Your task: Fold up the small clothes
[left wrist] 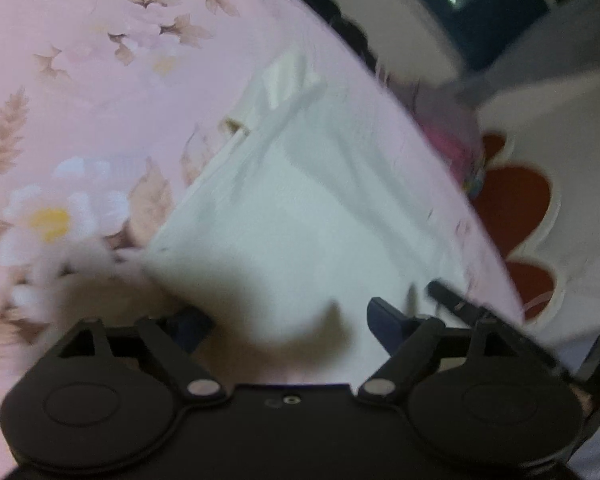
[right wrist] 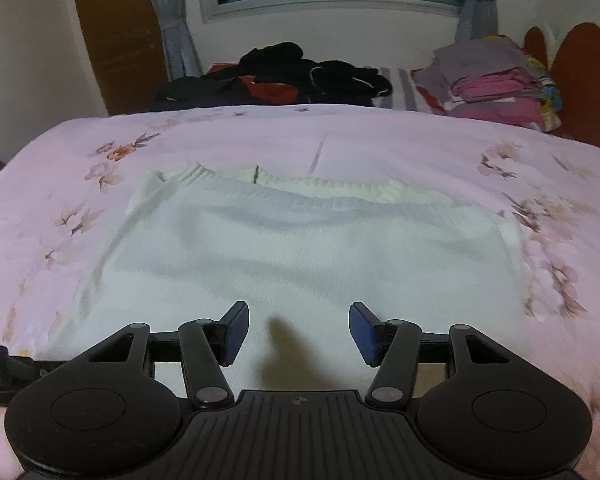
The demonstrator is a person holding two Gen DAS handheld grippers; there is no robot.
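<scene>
A white knit sweater (right wrist: 308, 248) lies spread flat on a bed (right wrist: 380, 136) covered with a pink sheet printed with pale flowers and tan leaves. The knit is fine across the body, and coarser and ribbed along the band at its far edge, where the fabric bunches into soft ripples.

The right gripper (right wrist: 298, 332) hangs over the near part of the sweater. Its jaws stand partly apart — blue flat pads on black linkages — with nothing between them but the cloth below, which they do not pinch. The ribbed band lies well ahead of the jaws.

The left gripper (left wrist: 288, 316) is seen in a tilted, blurred view. Its jaws are spread wide and grip nothing; the sweater (left wrist: 300, 200) spreads out ahead of them and between them, its surface in shallow folds, with a dark shadow just in front of the left jaw.

Beyond the bed, far ahead of the right jaws, sit a heap of dark clothes (right wrist: 284, 76) and — off to the right — a stack of folded pink and grey fabrics (right wrist: 488, 84).
</scene>
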